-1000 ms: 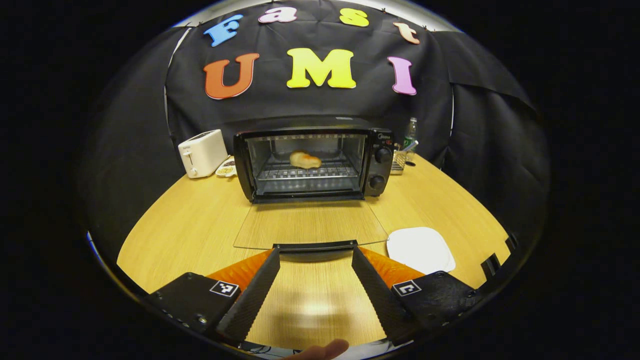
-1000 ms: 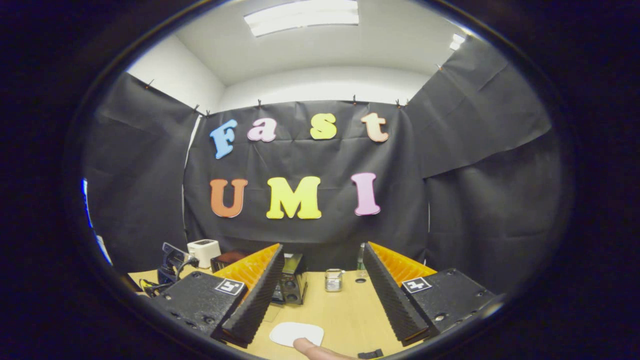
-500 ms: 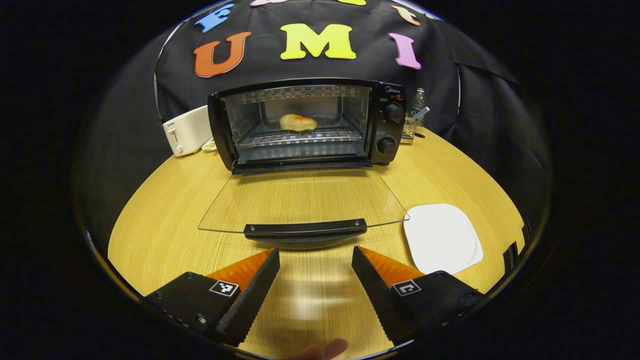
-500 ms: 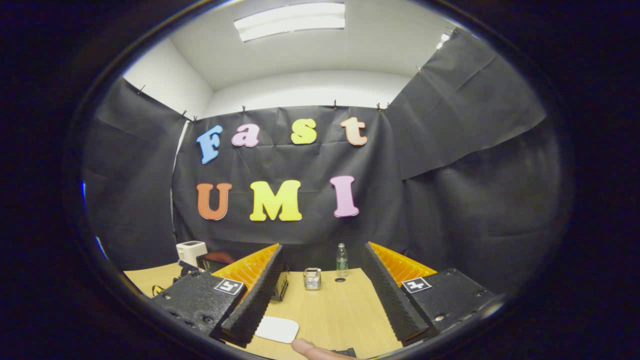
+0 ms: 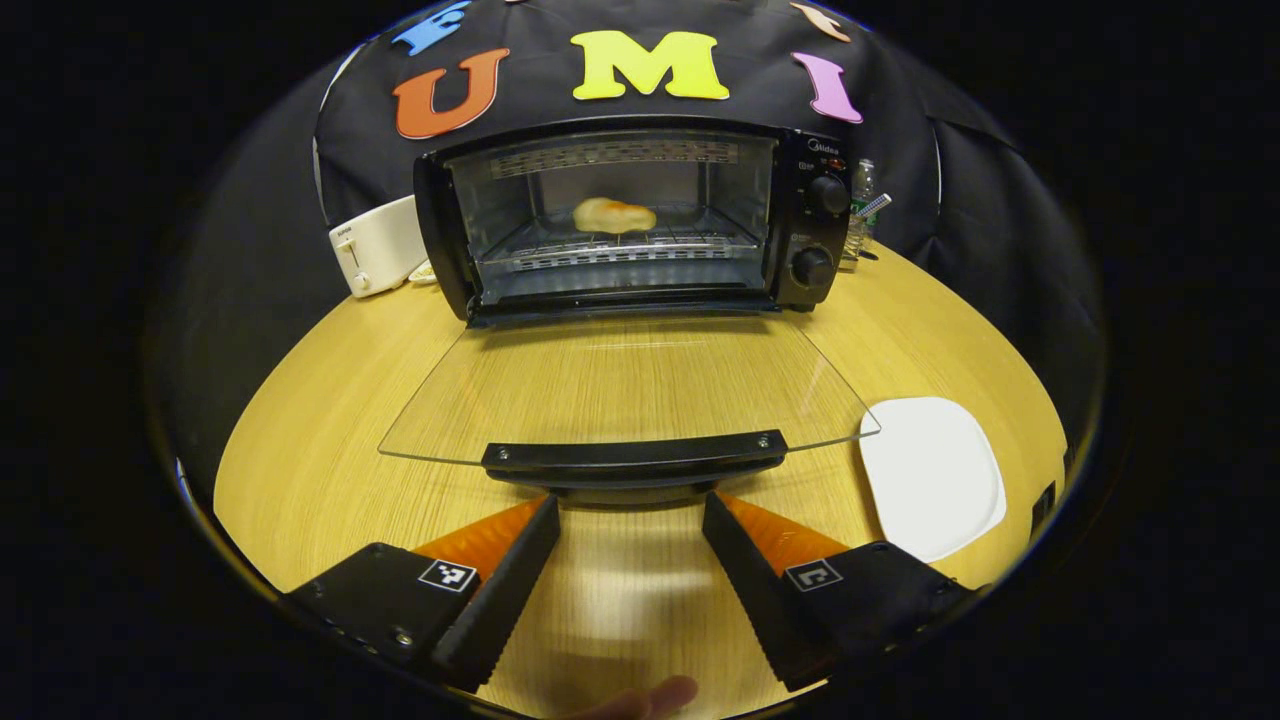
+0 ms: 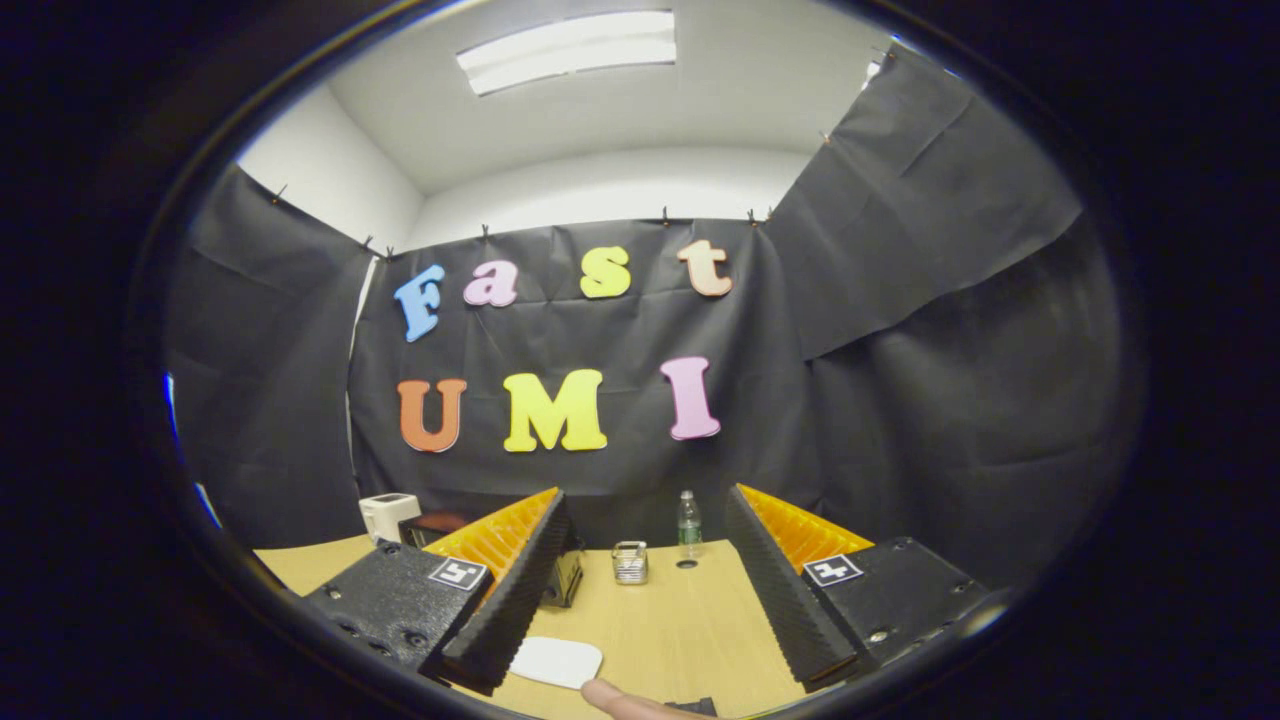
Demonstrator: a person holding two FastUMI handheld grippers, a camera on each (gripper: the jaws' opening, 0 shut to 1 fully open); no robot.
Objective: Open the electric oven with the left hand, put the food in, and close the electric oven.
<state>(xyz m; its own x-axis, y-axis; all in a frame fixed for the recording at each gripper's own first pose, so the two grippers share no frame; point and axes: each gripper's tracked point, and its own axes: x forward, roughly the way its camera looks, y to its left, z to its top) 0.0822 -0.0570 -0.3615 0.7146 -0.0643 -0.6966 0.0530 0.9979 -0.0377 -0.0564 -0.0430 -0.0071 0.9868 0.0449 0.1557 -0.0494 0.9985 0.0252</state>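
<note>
A black electric oven with golden-brown food is seen; the plate and toaster are white, the counter light woodgrain.

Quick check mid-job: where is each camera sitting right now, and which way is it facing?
Left gripper view: rides the left gripper, low over the table, facing the open oven with food on its rack; its two fingers and a fingertip show at the bottom.
Right gripper view: rides the right gripper, tilted up toward the booth wall and ceiling; its fingers show.
Shared: white plate, toaster, bottle.
</note>
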